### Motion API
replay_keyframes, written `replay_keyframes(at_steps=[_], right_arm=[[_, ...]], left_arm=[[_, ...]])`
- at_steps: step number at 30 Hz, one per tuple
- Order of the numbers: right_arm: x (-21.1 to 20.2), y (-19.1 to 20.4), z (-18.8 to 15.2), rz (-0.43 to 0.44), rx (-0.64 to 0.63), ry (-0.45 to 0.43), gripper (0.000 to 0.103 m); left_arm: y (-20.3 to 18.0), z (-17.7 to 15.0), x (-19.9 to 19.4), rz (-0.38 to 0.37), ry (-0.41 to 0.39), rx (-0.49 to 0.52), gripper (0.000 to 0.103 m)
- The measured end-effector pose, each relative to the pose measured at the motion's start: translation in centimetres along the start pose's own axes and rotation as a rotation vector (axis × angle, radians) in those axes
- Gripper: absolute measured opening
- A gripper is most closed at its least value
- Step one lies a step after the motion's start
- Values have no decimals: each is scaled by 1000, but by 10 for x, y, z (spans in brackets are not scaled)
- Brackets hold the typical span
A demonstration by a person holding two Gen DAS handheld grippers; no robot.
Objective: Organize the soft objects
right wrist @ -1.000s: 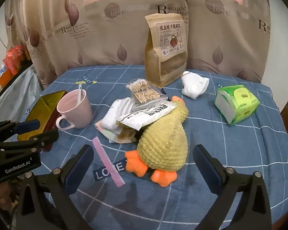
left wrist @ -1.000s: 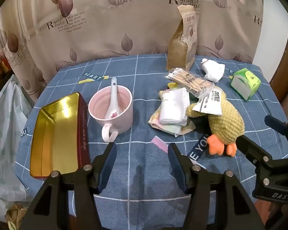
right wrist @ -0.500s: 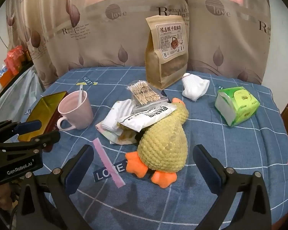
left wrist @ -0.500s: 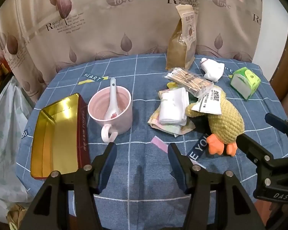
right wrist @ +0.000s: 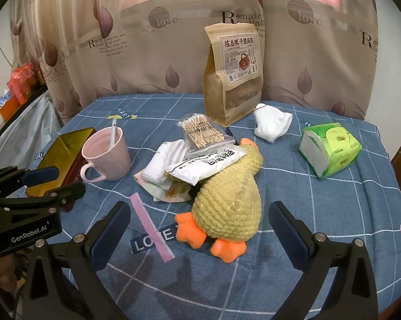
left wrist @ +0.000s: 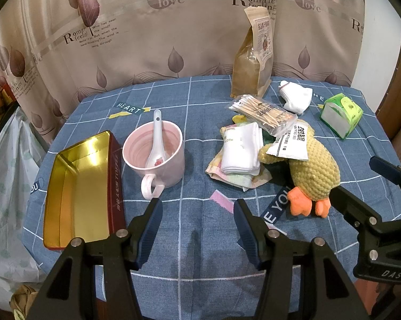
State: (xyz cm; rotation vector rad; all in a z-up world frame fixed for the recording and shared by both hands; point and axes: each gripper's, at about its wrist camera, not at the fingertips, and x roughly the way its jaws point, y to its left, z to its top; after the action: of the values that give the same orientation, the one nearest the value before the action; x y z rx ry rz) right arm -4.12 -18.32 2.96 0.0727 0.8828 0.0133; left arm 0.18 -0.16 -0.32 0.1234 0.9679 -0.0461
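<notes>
nothing on the table has shifted since a second ago, and both of my grippers hover where they were, only a touch of camera drift. my left gripper (left wrist: 197, 229) hangs above bare blue checked tablecloth (left wrist: 195, 253) with its ribbed dark pads apart and nothing between them. my right gripper (right wrist: 197, 234) is spread much wider, its two pads either side of the crocheted yellow duck (right wrist: 227, 202) without touching it. the duck is a knobbly yarn plush with flat orange felt feet near my pads and an orange beak pointing away, lying on its belly. a glossy white printed sachet (right wrist: 208, 164) rests across its neck, and a clear crinkly bag of cotton swabs (right wrist: 200, 133) lies on top of that pile. just left of the duck sits a folded white cloth (left wrist: 241, 150), soft and ribbed, stacked on a flat pastel packet (left wrist: 237, 180). a bunched white sock (right wrist: 272, 124) lies apart near the far edge, beside the upright kraft paper snack pouch (right wrist: 233, 74). a green soft pack of tissues (right wrist: 331, 148) sits well to the right. on the left stands a smooth pink ceramic mug (left wrist: 155, 156) with a white ceramic spoon (left wrist: 156, 144) inside, and next to it an open rectangular tin (left wrist: 80, 189), gold and shiny inside, dark red outside.
</notes>
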Motion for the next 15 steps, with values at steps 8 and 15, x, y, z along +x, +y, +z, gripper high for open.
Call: replay_keyframes(at_steps=[8,15], right_arm=[[0,1,0,0,0,-1,103],[1,2,0,0,-2,0,103]], left_arm=[[0,1,0,1,1,0,57],[4,2,1,-3,7,-4,57]])
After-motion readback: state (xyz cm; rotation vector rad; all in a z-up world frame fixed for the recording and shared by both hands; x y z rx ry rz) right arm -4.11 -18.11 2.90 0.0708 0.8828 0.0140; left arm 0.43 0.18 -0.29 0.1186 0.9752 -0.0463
